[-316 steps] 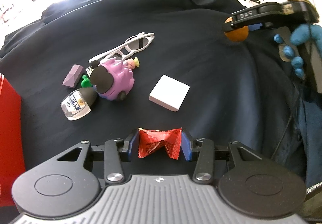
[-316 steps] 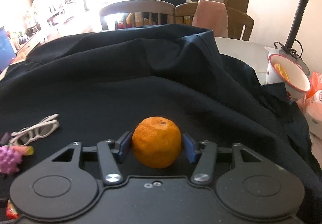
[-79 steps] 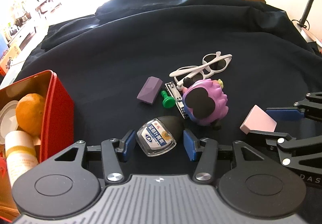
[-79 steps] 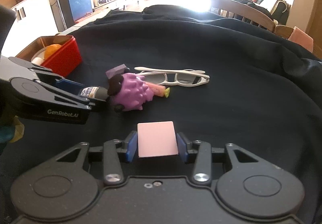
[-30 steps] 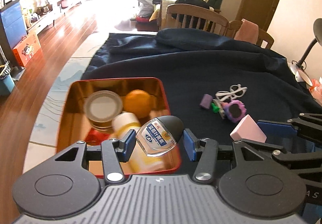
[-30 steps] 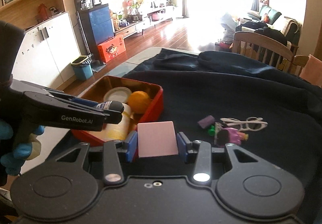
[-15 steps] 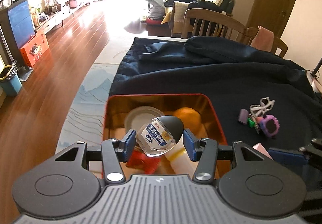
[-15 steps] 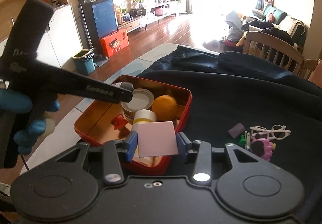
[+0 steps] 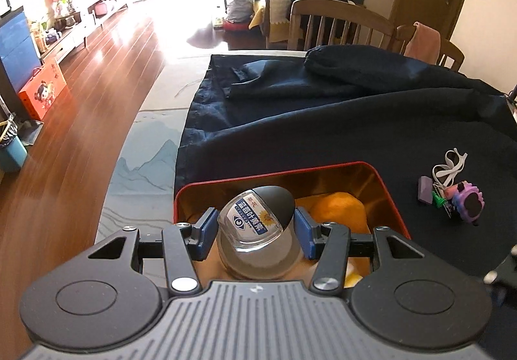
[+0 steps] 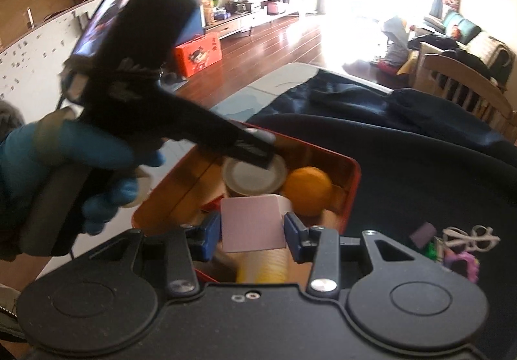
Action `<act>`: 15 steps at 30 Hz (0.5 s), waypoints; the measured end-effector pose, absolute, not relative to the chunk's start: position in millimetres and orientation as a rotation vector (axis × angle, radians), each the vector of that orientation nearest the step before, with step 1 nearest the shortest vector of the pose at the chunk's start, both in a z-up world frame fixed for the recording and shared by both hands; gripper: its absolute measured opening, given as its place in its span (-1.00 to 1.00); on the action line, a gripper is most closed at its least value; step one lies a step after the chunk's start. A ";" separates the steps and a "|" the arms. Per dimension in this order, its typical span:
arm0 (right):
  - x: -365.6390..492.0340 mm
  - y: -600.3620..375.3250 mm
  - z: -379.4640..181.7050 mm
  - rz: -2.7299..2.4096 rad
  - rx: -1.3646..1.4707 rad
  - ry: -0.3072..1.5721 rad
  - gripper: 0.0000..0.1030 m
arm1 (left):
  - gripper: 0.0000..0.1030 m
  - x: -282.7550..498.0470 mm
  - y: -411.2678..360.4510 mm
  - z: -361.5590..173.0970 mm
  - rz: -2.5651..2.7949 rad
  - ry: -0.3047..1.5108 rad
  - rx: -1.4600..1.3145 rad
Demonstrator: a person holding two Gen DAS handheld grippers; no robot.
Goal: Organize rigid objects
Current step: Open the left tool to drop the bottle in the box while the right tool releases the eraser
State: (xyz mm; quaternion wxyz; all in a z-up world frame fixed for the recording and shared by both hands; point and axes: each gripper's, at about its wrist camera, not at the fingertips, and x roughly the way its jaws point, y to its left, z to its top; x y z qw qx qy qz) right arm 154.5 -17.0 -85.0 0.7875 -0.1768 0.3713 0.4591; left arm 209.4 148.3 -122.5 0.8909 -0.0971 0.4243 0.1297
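My left gripper [image 9: 255,232] is shut on a small clear bottle with a black cap [image 9: 258,224] and holds it over the red tin box [image 9: 290,171]. An orange [image 9: 336,209] lies in the box. My right gripper [image 10: 252,232] is shut on a pale pink block [image 10: 250,226] and holds it over the red tin box [image 10: 353,179], above a yellow-banded white bottle [image 10: 265,263]. The orange [image 10: 307,185] and a round lidded jar [image 10: 253,177] lie inside. The left gripper's arm [image 10: 181,121] reaches over the box from the left.
On the dark cloth [image 9: 355,121] right of the box lie a purple toy [image 9: 467,203], a purple block [image 9: 425,188], a green piece [image 9: 437,200] and white glasses [image 9: 450,164]. The table edge [image 9: 142,172] drops to the floor at left. Wooden chairs [image 9: 336,24] stand behind.
Both grippers have moved closer over the red box and lower. The left gripper still holds the bottle, the right still holds the pink block.
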 end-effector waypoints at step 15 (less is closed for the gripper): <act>148.2 29.5 -114.6 1.060 -0.487 0.827 -0.20 | -0.02 227.3 159.2 -145.6 0.191 0.928 -0.157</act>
